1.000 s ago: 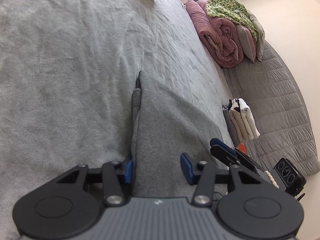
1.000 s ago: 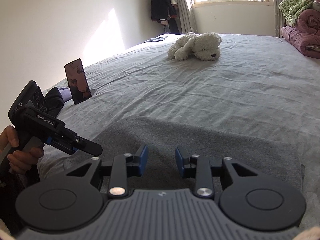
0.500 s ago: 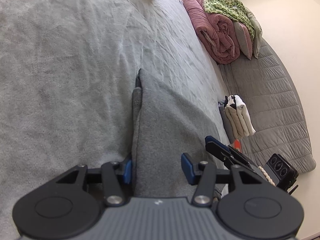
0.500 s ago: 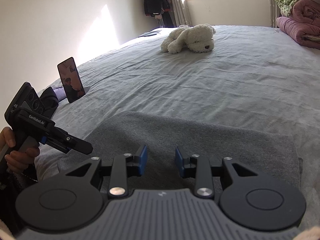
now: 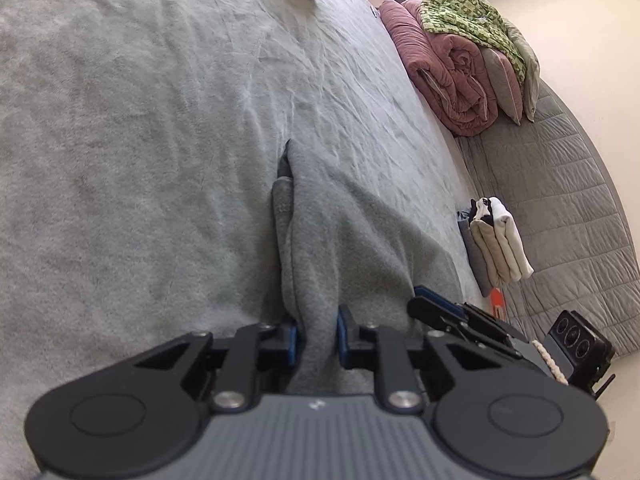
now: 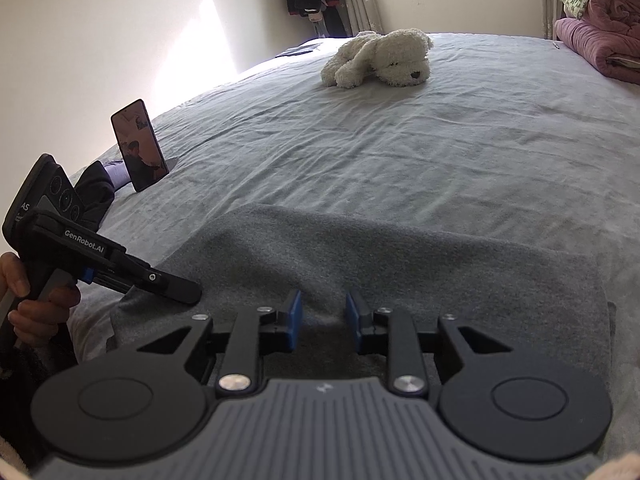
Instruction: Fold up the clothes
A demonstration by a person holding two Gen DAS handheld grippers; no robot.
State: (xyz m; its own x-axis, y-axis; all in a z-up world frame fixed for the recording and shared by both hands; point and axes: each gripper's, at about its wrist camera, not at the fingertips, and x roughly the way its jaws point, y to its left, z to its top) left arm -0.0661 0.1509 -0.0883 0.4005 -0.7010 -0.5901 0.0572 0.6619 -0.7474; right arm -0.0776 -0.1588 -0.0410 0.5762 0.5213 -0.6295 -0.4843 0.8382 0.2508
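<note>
My left gripper (image 5: pixel 317 340) pinches the grey garment (image 5: pixel 340 232) at lower centre; my right gripper (image 6: pixel 323 314) hovers spread above it on the bed (image 6: pixel 400 140)

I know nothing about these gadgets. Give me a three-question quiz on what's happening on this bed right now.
1. True or false: the left gripper has its jaws closed on the grey garment.
2. Which toy lies far up the bed? A) white plush dog B) red ball
3. Fill in: the right gripper has its jaws ____.

Key: 1 true; 2 A, the white plush dog; 3 open.
</note>
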